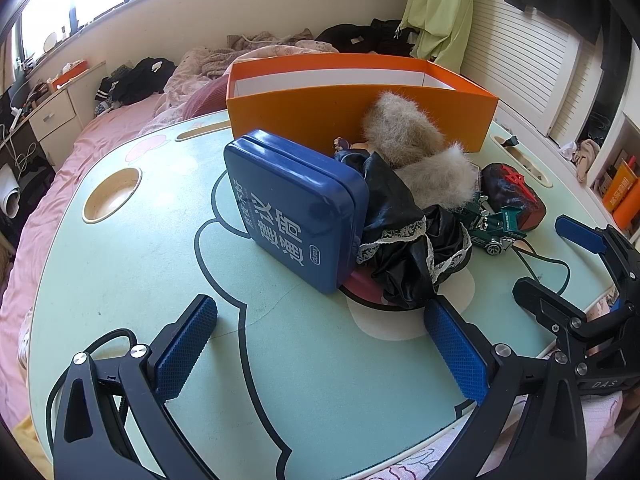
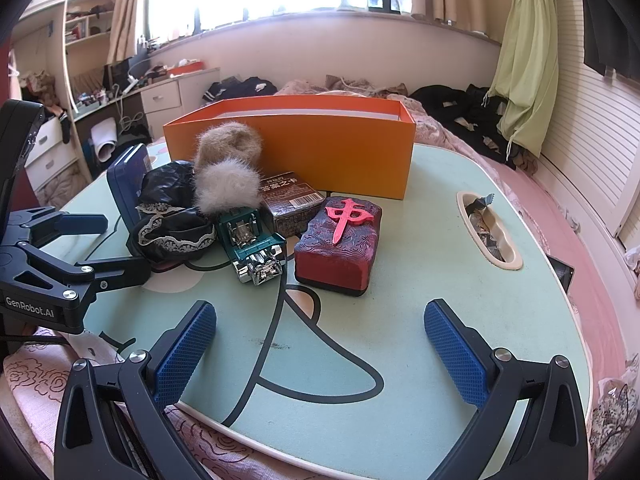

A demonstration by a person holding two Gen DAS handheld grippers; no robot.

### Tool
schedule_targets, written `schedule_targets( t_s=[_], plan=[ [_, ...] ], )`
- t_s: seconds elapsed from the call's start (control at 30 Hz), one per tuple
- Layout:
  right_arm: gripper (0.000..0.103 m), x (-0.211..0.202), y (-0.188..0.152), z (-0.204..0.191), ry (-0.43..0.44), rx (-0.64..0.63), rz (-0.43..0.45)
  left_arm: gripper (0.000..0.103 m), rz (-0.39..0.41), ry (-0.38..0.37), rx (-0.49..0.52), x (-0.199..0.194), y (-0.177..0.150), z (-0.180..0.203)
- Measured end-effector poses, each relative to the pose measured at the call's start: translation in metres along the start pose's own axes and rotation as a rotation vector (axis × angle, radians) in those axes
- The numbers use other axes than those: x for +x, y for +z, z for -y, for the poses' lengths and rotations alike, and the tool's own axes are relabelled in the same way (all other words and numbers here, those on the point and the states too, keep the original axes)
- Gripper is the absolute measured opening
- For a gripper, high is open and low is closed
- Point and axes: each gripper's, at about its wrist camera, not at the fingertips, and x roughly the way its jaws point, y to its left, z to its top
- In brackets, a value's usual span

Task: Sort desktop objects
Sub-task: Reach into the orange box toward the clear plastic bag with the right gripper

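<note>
— What's on the surface [image 2: 400, 312] right now?

— A pale green lap table with a cartoon outline, set over a pink bed [image 1: 80, 168]. At the centre of both views sits a cluttered pile. A blue tin [image 1: 296, 208] stands tilted on its edge, leaning against a doll in a black lace-trimmed dress [image 1: 404, 236] with fluffy beige hair [image 1: 416, 148]. Just beside the doll is a green toy car [image 2: 252, 244], and right of that a dark red block with a raised red character [image 2: 340, 248]. A small brown card box [image 2: 290, 204] lies behind the car.

— And where would they go?

— An open orange box [image 2: 304, 148] stands behind the pile, toward the upper middle of each frame, touching the doll's hair.

— The tools?

— The left hand-held gripper [image 1: 320, 344] hovers at the bottom of its view, blue pads spread wide, holding nothing. The right hand-held gripper [image 2: 320, 344] is likewise spread wide and empty, low in its frame, facing the red block.
</note>
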Motion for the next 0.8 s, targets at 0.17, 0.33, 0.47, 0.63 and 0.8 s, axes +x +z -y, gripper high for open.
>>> schedule_targets(
  t_s=[0.17,0.33,0.47,0.63,0.8],
  plan=[
    [0.103,-0.003,0.002,0.004,-0.001,0.015,-0.005,0.103,0.0,-0.003,-0.002,0.0,0.001,0.0],
    [0.102,-0.03,0.044,0.029,-0.002,0.123,0.1,0.103,0.002,-0.004,-0.002,0.001,0.0,0.001],
    [0.102,-0.02,0.11,0.028,-0.028,0.127,0.088,0.103,0.002,-0.005,-0.001,0.001,0.001,0.0],
    [0.099,0.047,0.165,0.011,-0.04,0.096,-0.088,0.103,0.003,-0.005,-0.001,0.001,0.001,0.001],
    [0.095,0.086,0.165,0.0,-0.028,0.058,-0.176,0.103,0.004,-0.007,-0.002,0.001,0.001,0.003]
  ],
)
